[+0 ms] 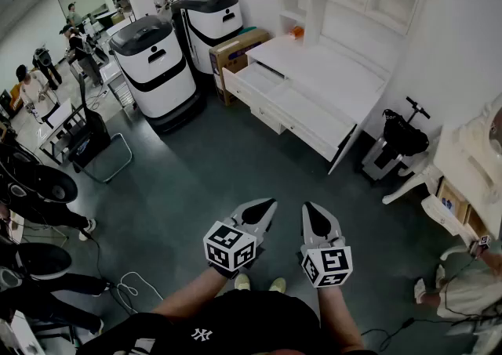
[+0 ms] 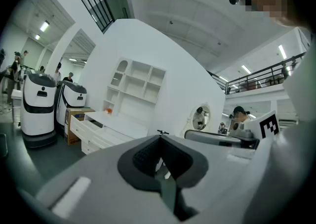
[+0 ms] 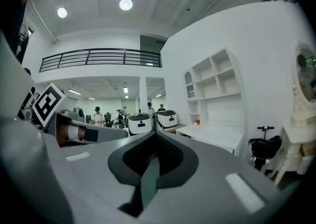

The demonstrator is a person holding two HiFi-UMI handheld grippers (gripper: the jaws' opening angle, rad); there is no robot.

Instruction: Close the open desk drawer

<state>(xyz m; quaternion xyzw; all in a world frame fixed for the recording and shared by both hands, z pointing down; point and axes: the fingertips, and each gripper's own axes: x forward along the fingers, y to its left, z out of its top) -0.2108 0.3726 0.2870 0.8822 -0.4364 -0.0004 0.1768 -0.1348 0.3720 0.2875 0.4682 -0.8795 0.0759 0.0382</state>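
A white desk (image 1: 333,71) with a shelf unit above it stands against the far wall. Its drawer (image 1: 298,110) is pulled out toward the room, with the inside showing. In the left gripper view, the desk (image 2: 123,126) and open drawer (image 2: 91,129) lie far ahead on the left. The right gripper view shows the desk (image 3: 217,134) to the right. My left gripper (image 1: 270,204) and right gripper (image 1: 307,207) are held side by side close to the body, well short of the desk, above the dark floor. Both are shut and hold nothing.
Two white-and-black machines (image 1: 153,63) (image 1: 210,23) and a cardboard box (image 1: 235,52) stand left of the desk. A black scooter (image 1: 401,135) leans at its right end, beside white furniture (image 1: 471,161). A chair (image 1: 92,142), cables (image 1: 133,287) and several people occupy the left.
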